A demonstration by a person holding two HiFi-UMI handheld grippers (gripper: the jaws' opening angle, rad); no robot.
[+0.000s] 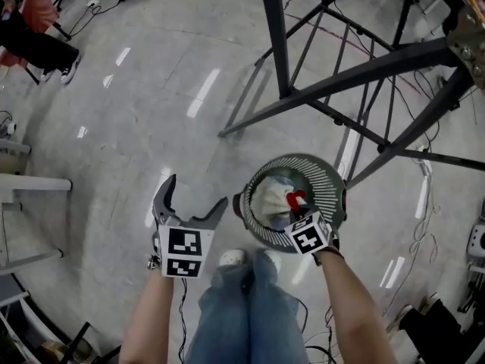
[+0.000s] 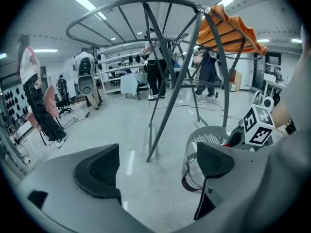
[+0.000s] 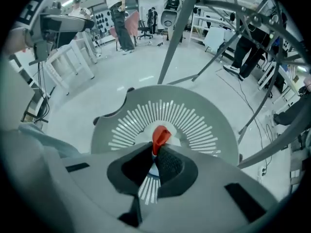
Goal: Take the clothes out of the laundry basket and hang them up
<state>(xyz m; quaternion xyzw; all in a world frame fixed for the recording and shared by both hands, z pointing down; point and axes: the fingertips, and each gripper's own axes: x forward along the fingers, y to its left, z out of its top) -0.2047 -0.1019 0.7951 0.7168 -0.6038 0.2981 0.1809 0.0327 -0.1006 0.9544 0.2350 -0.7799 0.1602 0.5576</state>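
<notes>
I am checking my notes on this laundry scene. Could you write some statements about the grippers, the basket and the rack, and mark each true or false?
1. The right gripper is shut on a red cloth. True.
2. The left gripper holds a cloth. False: it is open with nothing between its jaws.
3. An orange cloth hangs on the rack. True.
4. The basket is empty. False: a white cloth shows inside it.

a lab workspace, with equipment shelves (image 2: 119,57), office chairs (image 3: 144,31) and floor cables (image 1: 114,2).
</notes>
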